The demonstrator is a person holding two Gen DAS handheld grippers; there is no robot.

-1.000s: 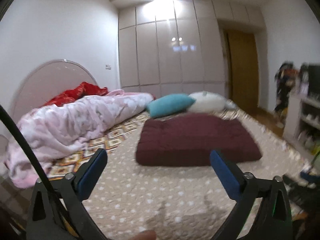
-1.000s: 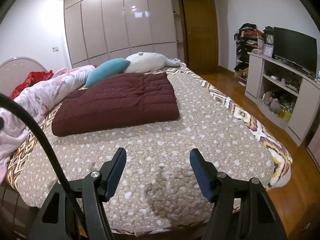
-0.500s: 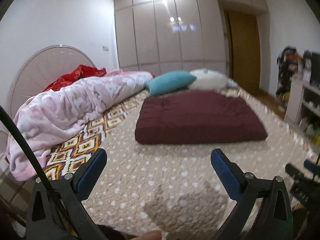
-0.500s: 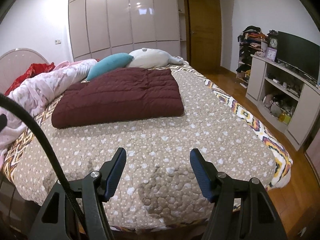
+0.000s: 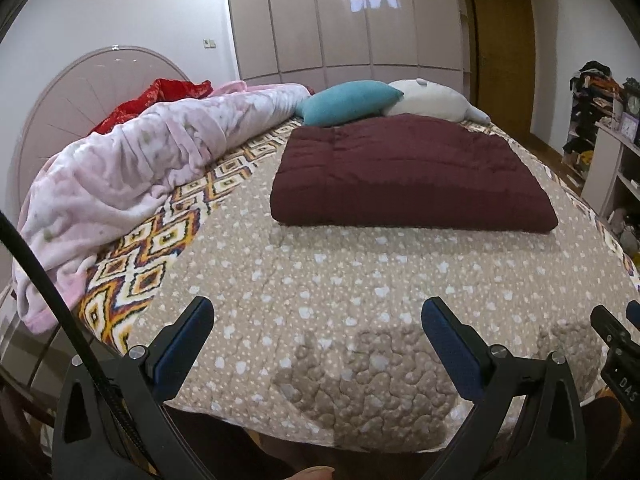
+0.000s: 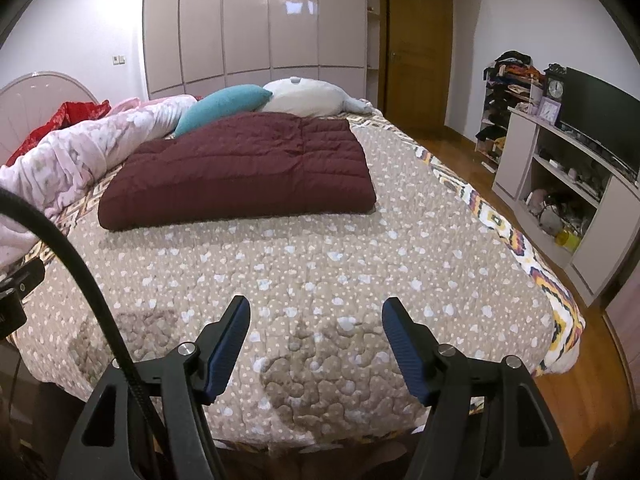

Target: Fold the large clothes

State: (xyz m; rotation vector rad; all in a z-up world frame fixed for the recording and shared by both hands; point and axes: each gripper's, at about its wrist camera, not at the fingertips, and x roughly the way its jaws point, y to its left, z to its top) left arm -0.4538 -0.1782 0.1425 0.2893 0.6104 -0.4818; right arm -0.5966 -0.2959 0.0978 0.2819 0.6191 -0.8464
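Bed [image 6: 400, 264]: wide mattress under a tan quilted cover with pale spots; a zigzag border in orange, white and dark blue runs along both long sides. All places below are given against this bed.

Folded garment [image 6: 240, 168]: dark maroon, quilted and puffy, folded into a thick rectangle. It lies flat on the bed's middle, toward the far half, well apart from both claws.

Teal cushion [image 5: 348, 102]: at the bed's far end, touching the garment's far edge.

White cushion [image 5: 432, 100]: at the far end, just beside the teal cushion and partly behind it.

Pink blanket [image 5: 132, 168]: rumpled in a long heap along the bed's headboard side.

Red cloth [image 5: 160, 96]: bunched between the pink blanket and the headboard.

Headboard [image 5: 68, 96]: rounded, pale pink, on the side of the bed with the blanket.

Left claw [image 5: 316, 344]: over the bed's near edge, blue pads spread wide, nothing between them.

Right claw [image 6: 316, 344]: over the near edge, pads spread apart, nothing between them; it also shows at the right rim of the left wrist view.

Wardrobe [image 6: 248, 20]: glossy pale doors, beyond the bed's far end.

Door [image 6: 416, 48]: brown wood, beside the wardrobe.

TV cabinet [image 6: 560, 184]: off the bed's side opposite the headboard, cluttered shelves, a dark screen [image 6: 600, 116] on top.
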